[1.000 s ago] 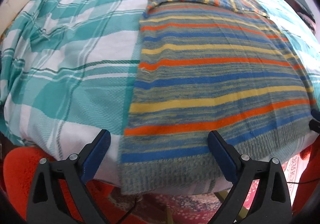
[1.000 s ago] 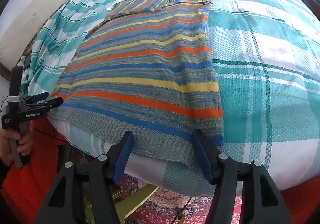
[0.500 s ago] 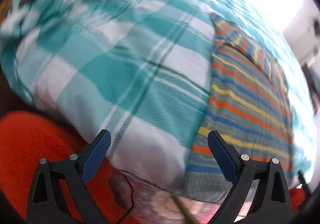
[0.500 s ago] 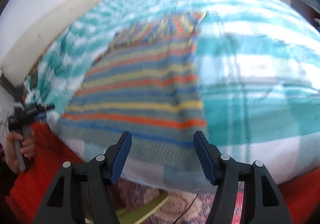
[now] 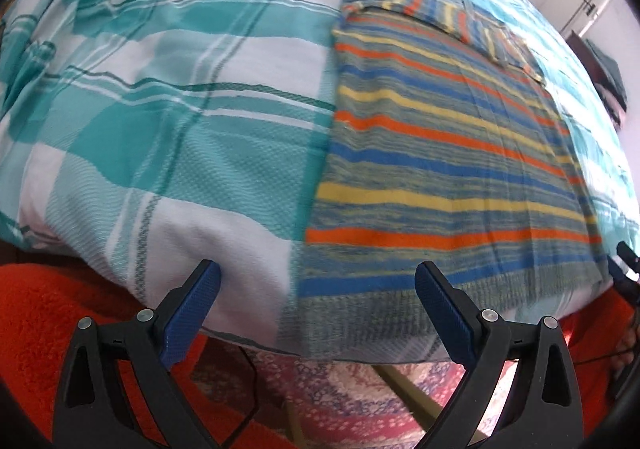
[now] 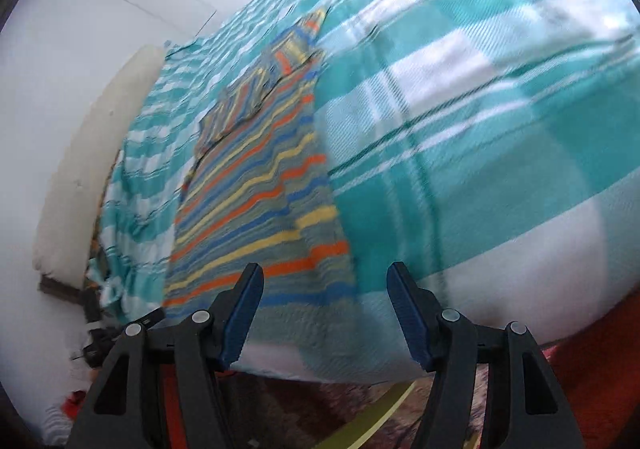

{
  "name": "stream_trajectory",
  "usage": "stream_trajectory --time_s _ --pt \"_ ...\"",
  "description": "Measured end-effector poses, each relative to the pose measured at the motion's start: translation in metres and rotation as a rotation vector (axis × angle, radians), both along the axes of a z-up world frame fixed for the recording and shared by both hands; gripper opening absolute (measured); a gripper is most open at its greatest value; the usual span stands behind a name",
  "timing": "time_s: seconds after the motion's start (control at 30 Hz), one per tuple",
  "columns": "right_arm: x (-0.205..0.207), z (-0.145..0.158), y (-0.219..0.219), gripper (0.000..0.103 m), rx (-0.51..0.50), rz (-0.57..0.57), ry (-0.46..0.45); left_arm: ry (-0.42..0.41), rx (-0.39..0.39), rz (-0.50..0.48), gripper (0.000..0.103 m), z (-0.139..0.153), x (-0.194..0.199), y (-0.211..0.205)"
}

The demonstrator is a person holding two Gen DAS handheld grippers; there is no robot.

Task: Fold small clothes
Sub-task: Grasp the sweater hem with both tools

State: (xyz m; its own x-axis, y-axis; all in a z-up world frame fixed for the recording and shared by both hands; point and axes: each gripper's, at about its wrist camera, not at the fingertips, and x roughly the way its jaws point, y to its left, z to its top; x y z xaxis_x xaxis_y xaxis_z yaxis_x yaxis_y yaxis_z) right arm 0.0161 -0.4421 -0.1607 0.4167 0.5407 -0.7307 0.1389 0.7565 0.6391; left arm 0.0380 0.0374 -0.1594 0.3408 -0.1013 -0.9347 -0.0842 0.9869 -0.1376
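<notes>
Knitwear of this kind, a striped sweater (image 5: 448, 153) in orange, yellow and blue bands, should handle as soft, floppy and fairly light, with a loose knit that stretches if dragged by one corner. It lies flat on the teal plaid bedspread (image 5: 168, 117), sleeves folded across its far end, ribbed hem hanging just over the near edge of the bed. I judge the best hold to be the two hem corners, one per claw, pinching through both layers (the ribbing gives the firmest bite).

In the left wrist view the left gripper (image 5: 316, 309) is spread wide and empty, hovering off the bed's near edge; the hem's left corner sits between its fingers but beyond the tips, untouched. In the right wrist view, which is blurred and tilted, the right gripper (image 6: 324, 309) is likewise spread with nothing pinched, and the sweater's right hem corner lies just past its fingertips, toward the left finger.
</notes>
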Motion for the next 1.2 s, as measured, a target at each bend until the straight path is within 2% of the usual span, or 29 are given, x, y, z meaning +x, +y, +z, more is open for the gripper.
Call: stream_trajectory --time_s 0.1,0.17,0.23,0.27,0.33,0.4,0.43,0.47,0.5,0.53,0.63,0.67,0.83,0.9,0.97,1.13,1.2 --pt "0.0 -0.006 0.008 0.064 0.071 0.048 0.023 0.0 -0.071 -0.013 0.091 0.005 0.0 0.001" --pt "0.001 -0.004 0.015 0.064 0.095 0.092 0.028 0.011 -0.134 -0.028 0.08 0.006 0.001 0.003" --pt "0.003 -0.004 0.021 0.064 0.089 0.129 0.032 0.033 -0.129 -0.034 0.073 0.003 0.003 0.001" --pt "0.006 -0.004 0.024 0.064 0.059 0.142 0.046 0.058 -0.1 -0.033 0.064 -0.002 0.005 0.001" --pt "0.009 -0.009 0.026 0.062 0.027 0.152 0.075 0.089 -0.068 -0.036 0.057 -0.008 0.008 -0.001" --pt "0.012 -0.014 0.028 0.057 0.011 0.156 0.102 0.102 -0.08 -0.041 0.044 -0.01 0.008 -0.001" --pt "0.014 -0.016 0.029 0.056 0.005 0.162 0.108 0.11 -0.088 -0.043 0.025 -0.01 0.009 0.0" --pt "0.015 -0.016 0.03 0.046 -0.013 0.171 0.112 0.119 -0.097 -0.045 0.006 -0.01 0.01 0.001" --pt "0.017 -0.016 0.032 0.021 -0.058 0.193 0.117 0.129 -0.124 -0.046 0.006 -0.01 0.011 0.002" --pt "0.018 -0.015 0.034 0.008 -0.093 0.216 0.125 0.132 -0.137 -0.043 0.006 -0.009 0.012 0.004" --pt "0.023 -0.009 0.033 0.007 -0.066 0.233 0.111 0.124 -0.173 -0.057 0.004 0.0 0.012 0.007" --pt "0.023 -0.004 0.031 0.007 -0.044 0.229 0.1 0.114 -0.206 -0.06 0.004 0.006 0.013 0.009" --pt "0.042 0.014 0.016 0.007 0.127 0.146 0.042 0.052 -0.336 -0.03 0.004 0.026 0.038 0.02" --pt "0.056 0.015 0.01 0.007 0.186 0.104 0.025 0.03 -0.363 -0.01 0.004 0.03 0.062 0.021" --pt "0.081 0.014 0.006 0.007 0.231 0.061 0.01 0.008 -0.344 -0.003 0.004 0.035 0.095 0.02" --pt "0.153 0.017 0.002 0.007 0.222 0.007 -0.031 -0.046 -0.325 0.027 0.004 0.046 0.175 0.025" --pt "0.193 0.021 -0.002 0.007 0.228 -0.018 -0.049 -0.07 -0.327 0.05 0.004 0.052 0.22 0.029"
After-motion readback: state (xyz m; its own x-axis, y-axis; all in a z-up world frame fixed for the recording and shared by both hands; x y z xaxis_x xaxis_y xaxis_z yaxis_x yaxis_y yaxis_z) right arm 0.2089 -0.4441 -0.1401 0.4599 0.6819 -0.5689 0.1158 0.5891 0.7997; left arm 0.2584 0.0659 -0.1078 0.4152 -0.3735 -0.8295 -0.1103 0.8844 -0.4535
